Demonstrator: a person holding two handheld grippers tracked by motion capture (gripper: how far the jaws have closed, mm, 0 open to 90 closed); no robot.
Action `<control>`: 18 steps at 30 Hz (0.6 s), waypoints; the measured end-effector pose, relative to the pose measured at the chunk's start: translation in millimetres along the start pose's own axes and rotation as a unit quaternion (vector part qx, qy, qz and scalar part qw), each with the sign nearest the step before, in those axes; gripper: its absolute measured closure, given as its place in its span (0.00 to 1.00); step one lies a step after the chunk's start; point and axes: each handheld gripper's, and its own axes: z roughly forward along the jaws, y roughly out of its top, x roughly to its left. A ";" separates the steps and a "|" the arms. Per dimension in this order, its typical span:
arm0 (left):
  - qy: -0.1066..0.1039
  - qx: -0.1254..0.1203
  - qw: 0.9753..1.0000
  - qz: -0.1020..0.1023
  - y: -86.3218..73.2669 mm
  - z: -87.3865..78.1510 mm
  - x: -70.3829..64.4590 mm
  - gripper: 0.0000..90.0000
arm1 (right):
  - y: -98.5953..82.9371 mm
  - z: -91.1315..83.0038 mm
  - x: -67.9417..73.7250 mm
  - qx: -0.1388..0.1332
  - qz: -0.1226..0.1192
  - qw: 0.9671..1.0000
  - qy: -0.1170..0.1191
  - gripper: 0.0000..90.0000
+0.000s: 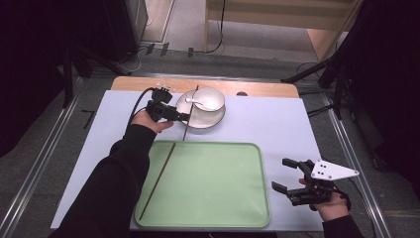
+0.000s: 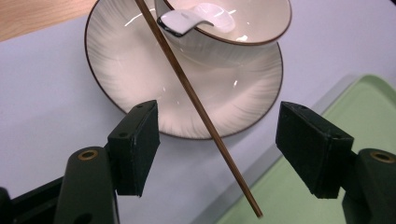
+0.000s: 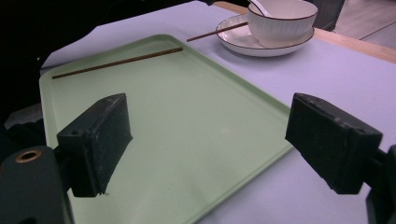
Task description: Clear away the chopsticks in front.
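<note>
Two chopsticks show: one (image 1: 156,180) lies in the green tray (image 1: 257,198), the other (image 2: 196,105) leans across the saucer (image 2: 121,70). Left gripper (image 2: 217,140) gapes around it, untouching; right gripper (image 1: 288,178) hangs released.

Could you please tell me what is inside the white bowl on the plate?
A white ceramic spoon lies in the bowl, its handle hanging over the rim. The bowl's bottom beneath the spoon is covered; nothing else shows inside.

High view overhead, tool views low, sharing tray (image 1: 213,183)
</note>
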 end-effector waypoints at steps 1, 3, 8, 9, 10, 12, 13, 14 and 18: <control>0.000 -0.005 1.000 -0.003 1.6 3.7 0.8 0.35 | 0.0 0.0 0.1 -0.001 -0.001 1.000 0.001 0.16; 0.004 0.004 1.000 -0.009 5.8 11.4 3.8 0.36 | -0.2 -0.3 0.0 0.000 -0.002 1.000 0.001 0.16; 0.018 0.019 1.000 -0.016 10.3 30.4 5.6 0.44 | -1.1 -2.3 -0.6 -0.003 0.002 1.000 0.000 0.16; 0.019 0.021 0.999 -0.017 10.3 33.0 5.7 0.45 | -1.4 -2.6 -0.8 -0.003 0.002 1.000 0.001 0.16; 0.020 0.024 0.999 -0.018 9.9 36.6 5.7 0.46 | -1.6 -2.7 -0.9 -0.004 0.002 1.000 0.000 0.16; 0.022 0.032 0.999 -0.024 9.1 43.7 6.3 0.48 | -1.8 -3.2 -1.2 -0.003 0.001 1.000 0.000 0.16; 0.023 0.038 0.998 -0.034 8.9 46.5 7.0 0.49 | -1.9 -3.2 -1.4 -0.003 0.000 1.000 0.000 0.16; 0.023 0.039 0.998 -0.042 8.5 49.0 7.9 0.51 | -2.0 -3.4 -1.5 -0.003 0.000 1.000 0.000 0.16; 0.042 0.041 0.996 -0.065 7.6 56.6 10.2 0.62 | -2.1 -3.9 -1.7 -0.004 0.001 1.000 0.000 0.16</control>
